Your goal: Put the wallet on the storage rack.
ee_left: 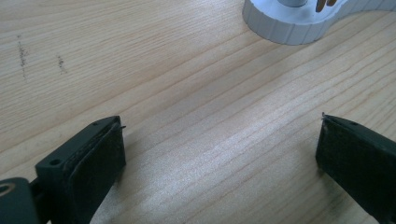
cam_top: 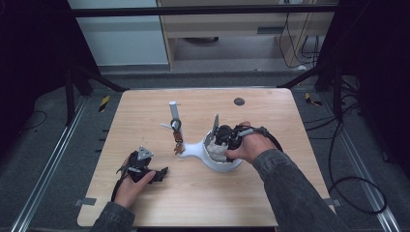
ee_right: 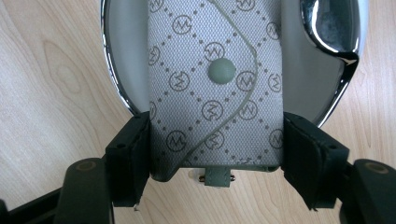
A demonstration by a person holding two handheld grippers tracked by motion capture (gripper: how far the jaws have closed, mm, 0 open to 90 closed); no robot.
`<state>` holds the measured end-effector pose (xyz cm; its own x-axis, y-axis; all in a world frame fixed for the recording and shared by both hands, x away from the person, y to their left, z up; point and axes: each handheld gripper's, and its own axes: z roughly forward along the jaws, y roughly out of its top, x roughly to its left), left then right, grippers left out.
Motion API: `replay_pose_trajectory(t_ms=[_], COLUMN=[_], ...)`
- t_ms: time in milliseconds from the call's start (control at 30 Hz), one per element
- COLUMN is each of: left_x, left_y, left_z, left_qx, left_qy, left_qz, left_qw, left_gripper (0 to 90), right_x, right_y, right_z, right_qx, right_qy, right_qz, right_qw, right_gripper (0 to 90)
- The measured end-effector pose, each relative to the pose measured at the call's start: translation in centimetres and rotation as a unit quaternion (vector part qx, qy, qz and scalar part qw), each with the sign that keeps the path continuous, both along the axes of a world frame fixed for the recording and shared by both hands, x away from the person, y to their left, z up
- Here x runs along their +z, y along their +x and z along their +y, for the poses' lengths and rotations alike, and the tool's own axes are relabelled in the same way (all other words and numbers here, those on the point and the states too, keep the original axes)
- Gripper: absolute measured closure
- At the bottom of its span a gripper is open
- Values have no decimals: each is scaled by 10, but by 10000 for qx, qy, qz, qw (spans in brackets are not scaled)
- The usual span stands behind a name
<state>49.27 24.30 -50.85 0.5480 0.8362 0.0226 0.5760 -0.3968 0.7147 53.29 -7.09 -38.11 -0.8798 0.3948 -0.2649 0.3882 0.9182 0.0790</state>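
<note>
A grey key pouch (ee_right: 215, 70) with a printed monogram pattern and a round snap stud sits between the jaws of my right gripper (ee_right: 215, 156). Both pads press on its long sides. Beneath it lies a white dish with a chrome rim (ee_right: 115, 88). In the high view my right gripper (cam_top: 218, 139) hovers over the round dish end of a white stand (cam_top: 212, 162). The stand's upright post (cam_top: 173, 112) carries a bunch of keys (cam_top: 177, 140). My left gripper (cam_top: 162, 173) rests on the table at the front left. Its jaws (ee_left: 219, 154) stand wide apart over bare wood.
The wooden table (cam_top: 145, 111) has a small dark round cap (cam_top: 239, 101) near its far edge. The ribbed white edge of the stand (ee_left: 289, 25) lies just ahead of my left gripper. Black frame bars and cables surround the table.
</note>
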Motion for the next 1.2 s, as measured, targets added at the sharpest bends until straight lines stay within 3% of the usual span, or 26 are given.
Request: replay_pose_trajectory(t_ms=[200,633,1200], left_x=[0,0,0], left_y=[0,0,0], left_z=[0,0,0], left_qx=[-2,-1,-3], left_qy=[2,-3,-7], left_qz=[0,-8,-5], left_qw=[10000,10000,10000], left_gripper=[9,8,6], right_x=[5,16,24], right_y=[0,-8,-15], right_z=[1,-6,-16], right_qx=[-74,-105,-201], right_qy=[249,461,797], right_qz=[-146,-249,-432], right_qw=[9996,9986,9957], right_gripper=[214,207,95])
